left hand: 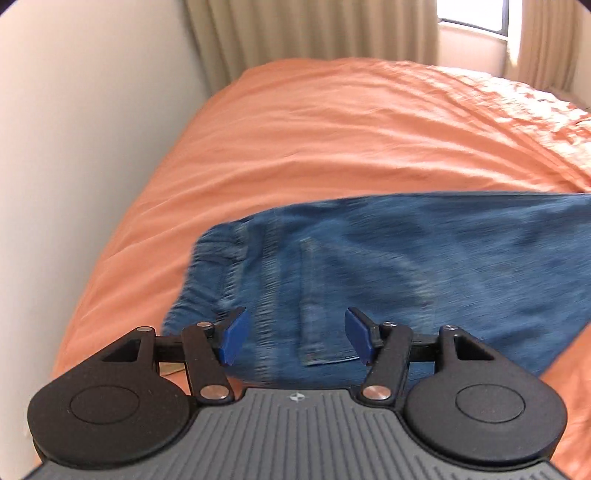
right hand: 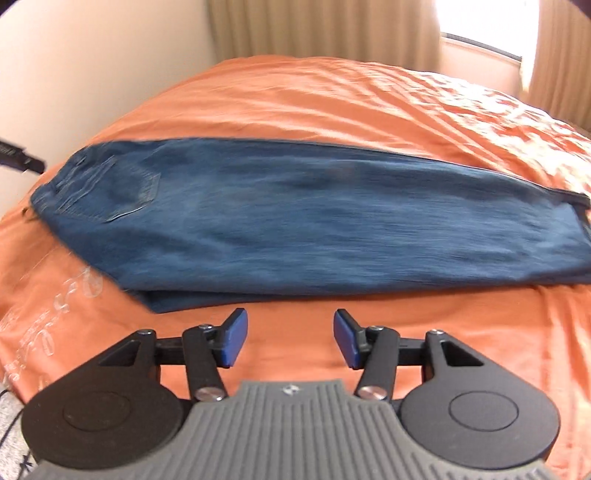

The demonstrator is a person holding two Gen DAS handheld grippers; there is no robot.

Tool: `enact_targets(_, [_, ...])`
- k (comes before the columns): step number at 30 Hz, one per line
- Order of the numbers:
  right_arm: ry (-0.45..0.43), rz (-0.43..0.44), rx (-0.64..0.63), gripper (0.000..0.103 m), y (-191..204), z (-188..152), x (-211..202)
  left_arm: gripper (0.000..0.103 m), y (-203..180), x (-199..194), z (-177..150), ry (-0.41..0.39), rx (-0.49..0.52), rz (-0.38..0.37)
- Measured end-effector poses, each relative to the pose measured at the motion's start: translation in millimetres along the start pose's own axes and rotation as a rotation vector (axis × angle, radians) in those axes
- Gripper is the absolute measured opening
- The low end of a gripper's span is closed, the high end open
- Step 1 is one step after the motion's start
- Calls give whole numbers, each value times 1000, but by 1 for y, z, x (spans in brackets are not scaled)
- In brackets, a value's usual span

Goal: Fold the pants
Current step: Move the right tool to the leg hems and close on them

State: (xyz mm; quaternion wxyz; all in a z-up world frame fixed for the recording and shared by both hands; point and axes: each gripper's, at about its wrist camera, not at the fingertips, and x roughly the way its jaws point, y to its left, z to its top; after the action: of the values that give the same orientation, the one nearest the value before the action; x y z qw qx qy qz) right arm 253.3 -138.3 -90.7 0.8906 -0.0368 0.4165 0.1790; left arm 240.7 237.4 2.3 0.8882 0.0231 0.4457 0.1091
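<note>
Blue jeans lie on an orange bedsheet, folded lengthwise with one leg on the other, waist at the left and hems at the right. My left gripper is open and empty, just above the waist end of the jeans, with the elastic waistband and a seam between its blue pads. My right gripper is open and empty over bare sheet, just in front of the jeans' near edge. A dark bit of the left gripper shows at the far left of the right wrist view.
A cream wall runs along the left side of the bed. Beige curtains and a bright window stand behind it. The sheet is wrinkled at the back right. Pale printed lettering marks its near left part.
</note>
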Motion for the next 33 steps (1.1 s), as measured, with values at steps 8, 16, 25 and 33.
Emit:
enact_targets(8, [-49,-126,130,47,-107,-4,-37,68,-106,3,1,-32,-1,-182])
enact_targets(16, [-67,-157,319,47,-218,-13,-51,53,-190,48,-4,15,0,-305])
enact_targets(25, [-100,-140,614,41,-353,-10,-24,50,-247,93,20,36,27,-316])
enact_targets(33, [-145,-87,835,33,-441,17,35,49,-293,131,46,28,49,-321])
